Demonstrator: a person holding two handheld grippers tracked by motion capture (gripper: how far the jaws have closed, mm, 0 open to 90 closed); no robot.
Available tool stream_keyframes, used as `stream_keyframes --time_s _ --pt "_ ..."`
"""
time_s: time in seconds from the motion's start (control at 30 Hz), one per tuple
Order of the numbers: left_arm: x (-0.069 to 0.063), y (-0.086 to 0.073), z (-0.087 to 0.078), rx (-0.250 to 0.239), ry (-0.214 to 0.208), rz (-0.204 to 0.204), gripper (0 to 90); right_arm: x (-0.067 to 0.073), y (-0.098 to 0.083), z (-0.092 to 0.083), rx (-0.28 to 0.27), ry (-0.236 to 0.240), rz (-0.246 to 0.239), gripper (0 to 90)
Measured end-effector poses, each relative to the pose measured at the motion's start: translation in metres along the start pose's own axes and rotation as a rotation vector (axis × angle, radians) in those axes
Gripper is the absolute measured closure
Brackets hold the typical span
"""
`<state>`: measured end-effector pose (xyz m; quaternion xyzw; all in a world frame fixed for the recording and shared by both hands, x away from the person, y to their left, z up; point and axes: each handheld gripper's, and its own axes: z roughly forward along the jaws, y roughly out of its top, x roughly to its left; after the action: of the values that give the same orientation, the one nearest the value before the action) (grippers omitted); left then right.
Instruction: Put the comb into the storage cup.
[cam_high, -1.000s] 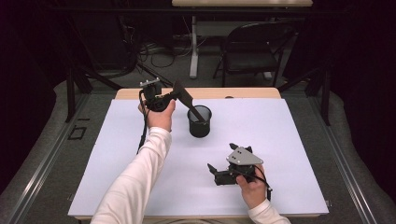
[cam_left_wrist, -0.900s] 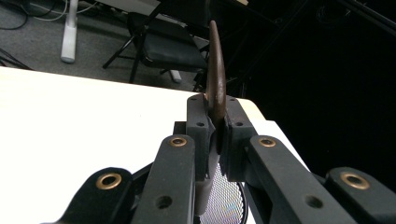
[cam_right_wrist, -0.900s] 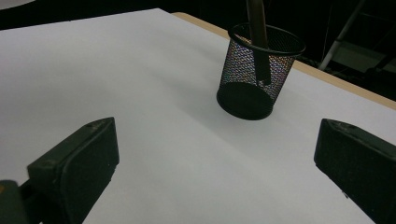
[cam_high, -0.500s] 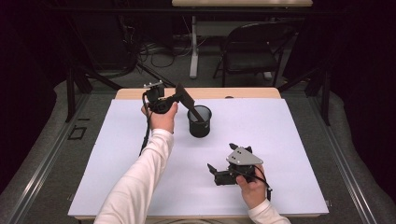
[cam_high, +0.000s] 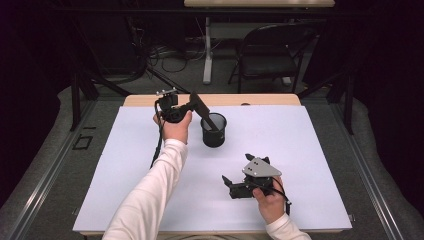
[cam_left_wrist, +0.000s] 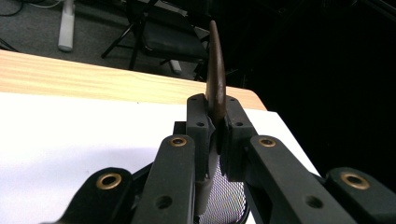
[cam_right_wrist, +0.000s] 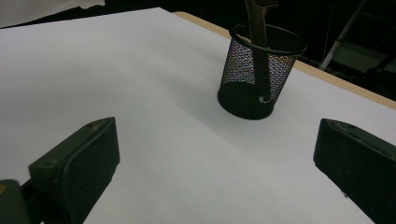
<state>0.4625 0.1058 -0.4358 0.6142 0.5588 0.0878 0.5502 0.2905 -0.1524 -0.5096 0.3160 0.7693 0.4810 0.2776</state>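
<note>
I am clamping my left gripper (cam_left_wrist: 215, 122) on a slim brown utensil (cam_left_wrist: 215, 60), the two jaws pressed flat against its sides, with its curved end rising above them in the left gripper view. Compared with a second ago, my left hand (cam_high: 174, 126) is sitting a little farther from the black mesh cup (cam_high: 213, 130) and is turned differently, so the gripper's arm is now slanting down over the cup's rim from the left rather than hanging close above it. The grip itself is not changing. In the right gripper view the utensil's lower end is already standing inside the cup, leaning on the rim. I am reading this as the last part of the placing: the piece is in, and what is left is letting go without tipping the light cup.

My right gripper (cam_high: 234, 184) is resting near the front of the white table (cam_high: 320, 150), well apart from the cup, exactly where it was, with its jaws spread wide and nothing between them.
</note>
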Motion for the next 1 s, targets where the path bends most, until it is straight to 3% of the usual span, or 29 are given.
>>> stream_keyframes --time_s 1.0 --pt "0.0038 -0.006 0.0052 0.005 0.005 -0.022 84.1 0.0002 -0.0003 0.0005 0.003 0.003 -0.002 0.5"
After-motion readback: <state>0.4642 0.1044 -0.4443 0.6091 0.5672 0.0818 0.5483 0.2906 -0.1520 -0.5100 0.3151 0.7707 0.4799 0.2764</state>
